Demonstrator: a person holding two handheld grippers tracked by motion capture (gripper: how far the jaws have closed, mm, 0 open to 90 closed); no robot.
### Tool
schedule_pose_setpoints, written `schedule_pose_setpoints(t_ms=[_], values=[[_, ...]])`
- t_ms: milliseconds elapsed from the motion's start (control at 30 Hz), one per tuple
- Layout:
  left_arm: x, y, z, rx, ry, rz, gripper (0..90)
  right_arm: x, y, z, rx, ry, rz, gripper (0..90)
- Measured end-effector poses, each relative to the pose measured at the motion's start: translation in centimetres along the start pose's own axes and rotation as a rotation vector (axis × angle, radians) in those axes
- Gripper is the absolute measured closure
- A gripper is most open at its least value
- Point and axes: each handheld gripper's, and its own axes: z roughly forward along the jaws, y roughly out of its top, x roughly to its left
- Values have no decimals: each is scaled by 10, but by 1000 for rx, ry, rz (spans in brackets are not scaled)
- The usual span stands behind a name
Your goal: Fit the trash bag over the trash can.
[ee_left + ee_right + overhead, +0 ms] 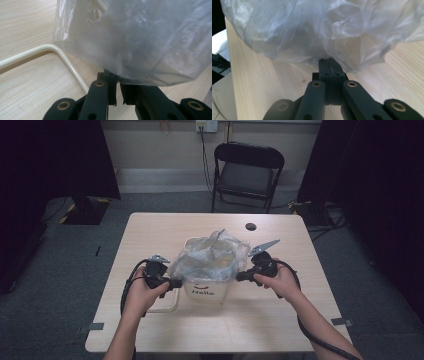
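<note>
Grey carpet and a black folding chair (248, 172) lie beyond the pale wooden table (150, 235). Near the table's front edge, about midway along it, stands a white plastic bucket (205, 291) with a crinkled clear plastic bag (210, 257) draped over its rim. The left tongs (175, 283) are closed on the bag's left edge, the right tongs (241, 276) closed on its right edge. The bucket's cream wire handle (60, 53) rests on the table.
</note>
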Motion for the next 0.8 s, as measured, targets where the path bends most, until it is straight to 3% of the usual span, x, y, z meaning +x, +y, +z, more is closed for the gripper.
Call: schedule_pose_setpoints(t_ms=[100, 167, 433, 500, 567, 800], values=[[0, 0, -3, 5, 12, -2, 796, 0, 1, 0, 0, -4, -7, 900], [0, 0, -6, 7, 15, 3, 721, 0, 2, -3, -4, -8, -9, 865], [-2, -4, -26, -7, -3, -9, 303, 6, 4, -23, -41, -45, -19, 613], [-1, -4, -33, -39, 8, -18, 259, 8, 6, -29, -65, -68, -19, 538], [1, -3, -40, -39, 18, -23, 226, 7, 7, -35, -94, -85, -13, 458], [7, 3, -61, -82, 26, -50, 215, 3, 11, -55, -126, -125, 2, 364]])
